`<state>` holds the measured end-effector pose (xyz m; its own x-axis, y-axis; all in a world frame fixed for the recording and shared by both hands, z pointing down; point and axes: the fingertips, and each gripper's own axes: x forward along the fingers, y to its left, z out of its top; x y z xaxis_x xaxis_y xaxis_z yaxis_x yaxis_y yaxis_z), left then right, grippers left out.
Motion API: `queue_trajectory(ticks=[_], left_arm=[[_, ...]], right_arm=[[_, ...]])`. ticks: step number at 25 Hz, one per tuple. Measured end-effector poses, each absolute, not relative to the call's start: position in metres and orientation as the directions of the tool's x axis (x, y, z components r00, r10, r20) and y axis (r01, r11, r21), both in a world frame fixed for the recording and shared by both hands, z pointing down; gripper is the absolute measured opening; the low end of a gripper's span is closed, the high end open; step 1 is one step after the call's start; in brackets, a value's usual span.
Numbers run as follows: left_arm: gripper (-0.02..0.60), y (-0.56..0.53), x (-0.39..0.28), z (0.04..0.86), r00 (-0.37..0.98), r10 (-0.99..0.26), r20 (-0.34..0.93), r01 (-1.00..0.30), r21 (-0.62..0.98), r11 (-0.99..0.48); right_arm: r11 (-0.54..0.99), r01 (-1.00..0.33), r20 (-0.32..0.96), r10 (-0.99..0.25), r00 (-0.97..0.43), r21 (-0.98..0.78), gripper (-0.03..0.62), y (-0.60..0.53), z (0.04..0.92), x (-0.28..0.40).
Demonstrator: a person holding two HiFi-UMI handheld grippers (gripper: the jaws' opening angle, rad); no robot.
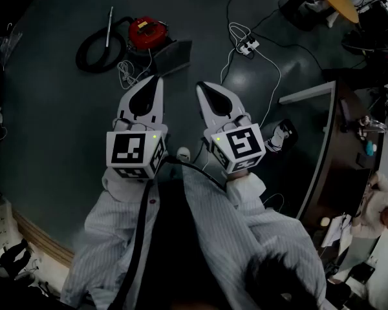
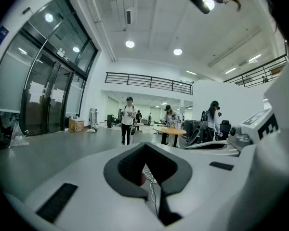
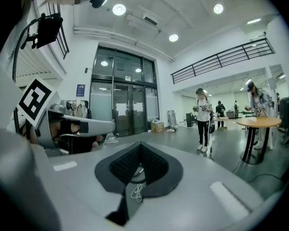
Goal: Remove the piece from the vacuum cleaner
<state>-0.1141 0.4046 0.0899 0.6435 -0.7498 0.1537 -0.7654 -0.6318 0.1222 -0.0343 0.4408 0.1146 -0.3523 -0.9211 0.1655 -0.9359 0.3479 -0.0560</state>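
Vacuum cleaner (image 1: 146, 32): red, on floor (image 1: 58, 128), hose (image 1: 81, 53) coiled beside it; step in hand appears to be the approach. Left gripper (image 1: 154, 82) and right gripper (image 1: 204, 86): jaws fully together, empty, well short of the vacuum cleaner. Next move likely calls for reaching it and parting the jaws.

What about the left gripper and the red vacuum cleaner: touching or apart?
Apart. The head view shows the left gripper, jaws shut on nothing, held well short of the red vacuum cleaner ahead.
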Motion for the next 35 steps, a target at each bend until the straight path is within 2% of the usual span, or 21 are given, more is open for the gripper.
queue_trajectory(ticks=[12,22,28,35], left_arm=[[0.003,0.405,-0.1,0.095,0.635,-0.755,0.162,-0.772,0.106,-0.626],[0.005,0.38,-0.079,0.126,0.597,-0.765,0.241,-0.799,0.093,-0.595],[0.003,0.292,-0.072,0.173,0.582,-0.754,0.306,-0.808,0.111,-0.579],[0.005,0.127,-0.042,0.189,0.586,-0.743,0.323,-0.802,0.102,-0.588]], right_arm=[[0.353,-0.934,0.157,-0.921,-0.357,-0.057,0.0,0.441,0.114,-0.023],[0.399,-0.912,0.208,-0.889,-0.409,-0.089,0.002,0.419,0.139,-0.001],[0.427,-0.896,0.274,-0.853,-0.444,-0.124,0.002,0.333,0.182,0.006],[0.444,-0.889,0.326,-0.828,-0.455,-0.113,0.002,0.176,0.198,0.026]])
